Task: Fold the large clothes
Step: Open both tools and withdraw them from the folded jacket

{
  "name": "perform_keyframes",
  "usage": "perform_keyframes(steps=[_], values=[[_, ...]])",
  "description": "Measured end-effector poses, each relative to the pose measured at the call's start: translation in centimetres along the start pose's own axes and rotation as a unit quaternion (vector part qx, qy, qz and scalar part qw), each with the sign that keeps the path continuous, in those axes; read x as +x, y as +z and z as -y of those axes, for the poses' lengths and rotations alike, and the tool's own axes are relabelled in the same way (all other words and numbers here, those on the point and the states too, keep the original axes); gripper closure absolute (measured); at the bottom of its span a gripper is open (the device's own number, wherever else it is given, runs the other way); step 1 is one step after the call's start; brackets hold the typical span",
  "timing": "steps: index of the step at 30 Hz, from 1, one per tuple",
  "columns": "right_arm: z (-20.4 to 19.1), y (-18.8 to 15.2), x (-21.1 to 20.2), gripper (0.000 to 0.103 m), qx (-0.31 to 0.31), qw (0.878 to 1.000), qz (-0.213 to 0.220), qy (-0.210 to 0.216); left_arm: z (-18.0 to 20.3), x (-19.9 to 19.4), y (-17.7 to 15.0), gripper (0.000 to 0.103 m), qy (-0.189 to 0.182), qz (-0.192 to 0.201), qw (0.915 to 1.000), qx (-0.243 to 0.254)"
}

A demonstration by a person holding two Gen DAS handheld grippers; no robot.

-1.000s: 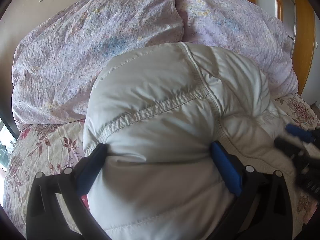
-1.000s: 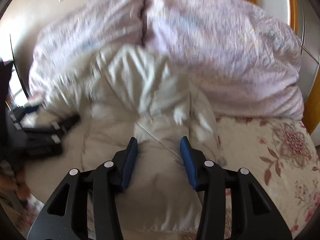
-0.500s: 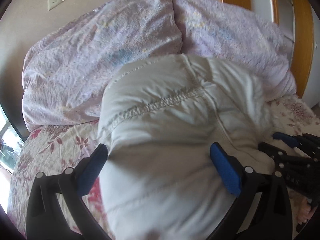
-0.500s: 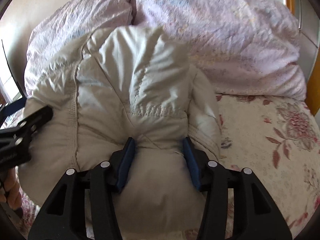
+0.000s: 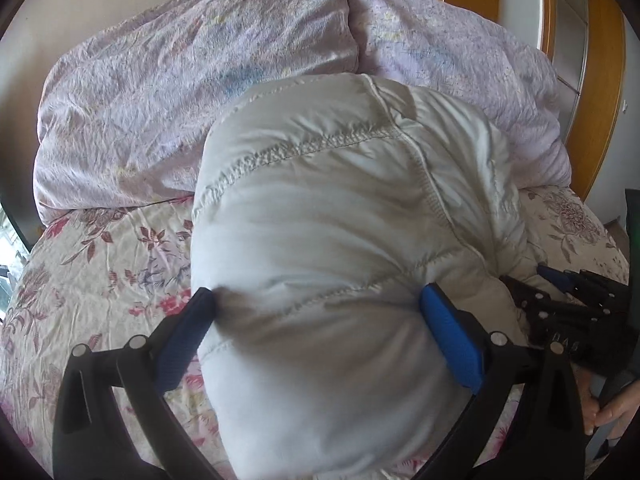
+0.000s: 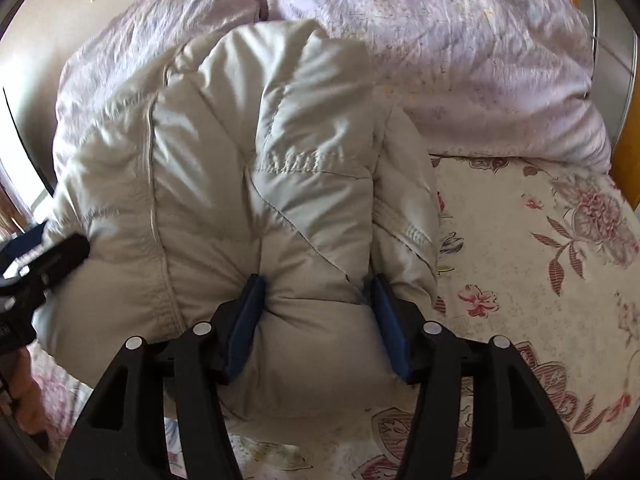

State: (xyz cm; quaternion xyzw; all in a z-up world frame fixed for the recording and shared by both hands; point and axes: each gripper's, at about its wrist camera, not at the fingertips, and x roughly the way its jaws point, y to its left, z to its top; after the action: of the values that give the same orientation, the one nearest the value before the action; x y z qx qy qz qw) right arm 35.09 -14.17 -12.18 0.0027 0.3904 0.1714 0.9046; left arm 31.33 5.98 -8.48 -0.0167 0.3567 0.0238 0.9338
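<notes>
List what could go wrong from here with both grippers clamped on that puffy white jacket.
1. The white down jacket is slick and bulging between the left gripper jaws, which stand wide; the padding might squeeze out and slip.
2. The right gripper pinches only a narrower fold, so uneven pulling could skew the fold.
3. The jacket lies against the lilac duvet; pushing forward may bunch it.

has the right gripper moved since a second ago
Yes. In the left wrist view the right gripper now sits lower, further from the purple pillow, against the white jacket.

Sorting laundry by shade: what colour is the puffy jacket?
Off-white, quilted jacket; clearest in the right wrist view.
</notes>
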Motion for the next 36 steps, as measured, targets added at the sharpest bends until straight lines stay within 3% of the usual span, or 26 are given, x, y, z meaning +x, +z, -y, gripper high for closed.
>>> perform_keyframes(steps=[4, 6, 11, 15, 24, 36], values=[[0.2, -0.4, -1.9, 0.033, 0.021, 1.000, 0.009, -0.001, -0.4, -2.5, -0.6, 0.002, 0.012, 0.009, 0.9999, -0.005], [0.0, -0.7, -3.7, 0.016, 0.028, 0.999, 0.019, -0.004, -0.7, -4.0, -1.2, 0.002, 0.027, 0.016, 0.9995, -0.010], [-0.8, -2.2, -7.3, 0.001, 0.014, 0.999, 0.047, -0.023, -1.1, -6.6, -2.7, 0.002, 0.033, 0.012, 0.9992, -0.018], [-0.7, -3.5, -8.6, 0.001, 0.019, 0.998, 0.034, -0.045, -1.0, -8.3, -4.2, 0.002, 0.031, 0.009, 0.9992, -0.025], [-1.6, -7.0, -11.5, 0.001, 0.016, 0.999, 0.033, -0.040, -1.3, -10.2, -7.8, 0.002, 0.020, -0.020, 0.9983, -0.051], [-2.4, -8.1, -13.3, 0.001, 0.019, 1.000, 0.012, -0.021, -0.5, -11.6, -8.8, 0.002, -0.012, -0.046, 0.9974, -0.054]])
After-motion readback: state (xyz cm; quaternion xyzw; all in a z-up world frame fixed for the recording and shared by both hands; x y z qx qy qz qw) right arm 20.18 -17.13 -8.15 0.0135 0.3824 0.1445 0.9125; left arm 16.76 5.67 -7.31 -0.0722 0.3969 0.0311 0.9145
